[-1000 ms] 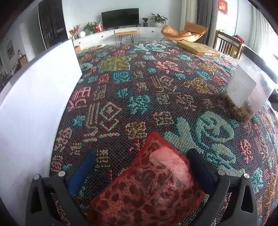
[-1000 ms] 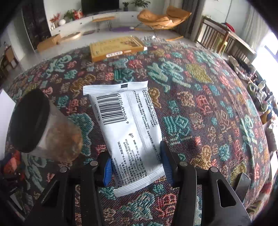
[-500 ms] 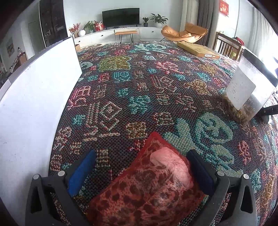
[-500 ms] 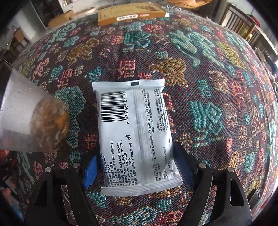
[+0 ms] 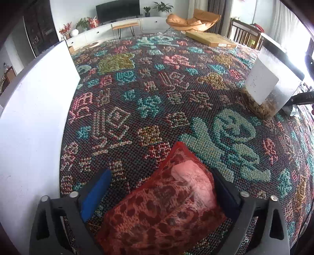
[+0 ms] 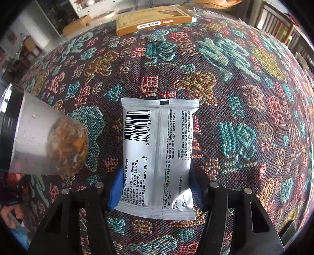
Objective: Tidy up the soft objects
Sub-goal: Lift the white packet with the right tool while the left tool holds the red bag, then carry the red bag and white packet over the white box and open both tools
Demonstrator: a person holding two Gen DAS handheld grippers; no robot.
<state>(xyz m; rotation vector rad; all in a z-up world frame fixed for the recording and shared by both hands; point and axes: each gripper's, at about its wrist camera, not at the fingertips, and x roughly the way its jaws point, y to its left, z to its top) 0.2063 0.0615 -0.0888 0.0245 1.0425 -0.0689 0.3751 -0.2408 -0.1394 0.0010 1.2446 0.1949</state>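
Packet of white plastic film with a black barcode and small print [image 6: 157,157] lies flat on the worktop, which wears a dark woven cloth with teal, pink and gold shapes [image 6: 245,98]. The right hand-held gripper [image 6: 155,191] has just been closing around the near end of the packet. Its blue pads [image 6: 114,191] now press on both long sides, so it pinches the packet.

Just to the left of the packet stands a clear plastic jar with a black lid and brown dried bits at the bottom [image 6: 45,141]. Far off, at the edge of the cloth, lies a flat yellow cardboard box [image 6: 153,17].

In the left wrist view, a soft red mesh bag with dark spots and something pale pink inside [image 5: 164,206] lies on the same cloth. The left hand-held gripper [image 5: 159,196] has just been closing too. The bag sits between its pads. The right pad [image 5: 223,194] touches the bag, but the left blue pad [image 5: 96,192] stands apart from it, so the jaws are spread. A tall white board [image 5: 33,127] stands along the left side.
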